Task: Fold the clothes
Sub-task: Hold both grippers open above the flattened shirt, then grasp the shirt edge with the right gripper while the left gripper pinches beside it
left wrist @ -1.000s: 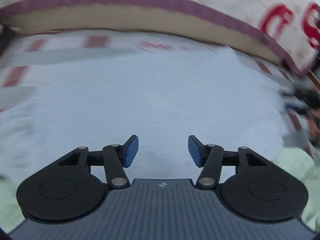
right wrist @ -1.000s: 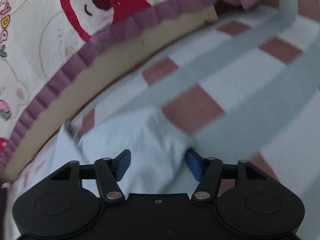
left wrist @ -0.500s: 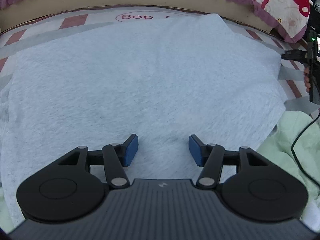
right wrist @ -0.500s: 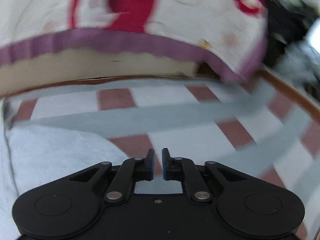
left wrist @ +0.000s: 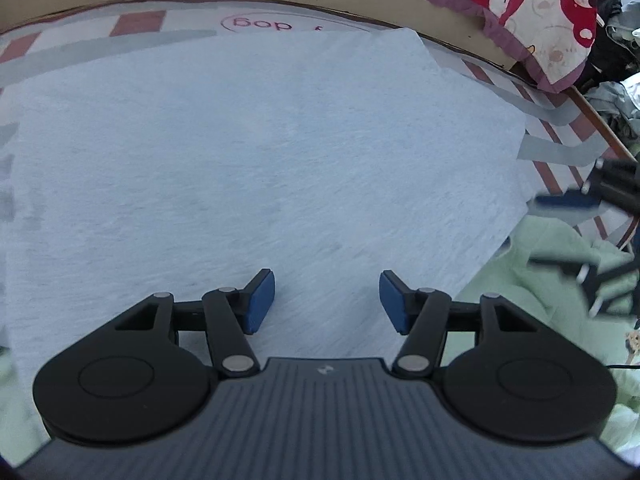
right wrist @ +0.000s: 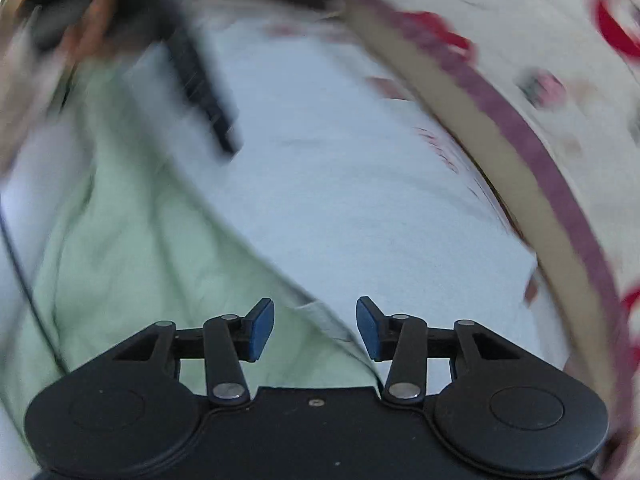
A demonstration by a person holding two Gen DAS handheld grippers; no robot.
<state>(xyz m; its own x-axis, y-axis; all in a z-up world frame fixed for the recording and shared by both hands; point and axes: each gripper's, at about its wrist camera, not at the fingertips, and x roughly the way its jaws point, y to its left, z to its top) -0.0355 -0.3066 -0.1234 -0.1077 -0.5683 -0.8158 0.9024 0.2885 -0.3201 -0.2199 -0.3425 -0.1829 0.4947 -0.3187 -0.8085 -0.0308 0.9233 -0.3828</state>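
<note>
Left claw [left wrist: 327, 300] hangs with jaws parted and nothing between them over the pale blue garment [left wrist: 260, 152] spread flat on the checked bed sheet [left wrist: 136, 24]. Right claw [right wrist: 315, 328], jaws opening and holding nothing, hovers where blue meets a mint green garment [right wrist: 132, 248].

A pale blue cloth [left wrist: 264, 160] lies flat and smooth on the bed, folded to a neat rectangle with straight edges and a sharp far corner. A light green garment [right wrist: 132, 248], rumpled and unfolded, lies just beside the blue cloth, its edge tucked under the blue cloth's near side.
</note>
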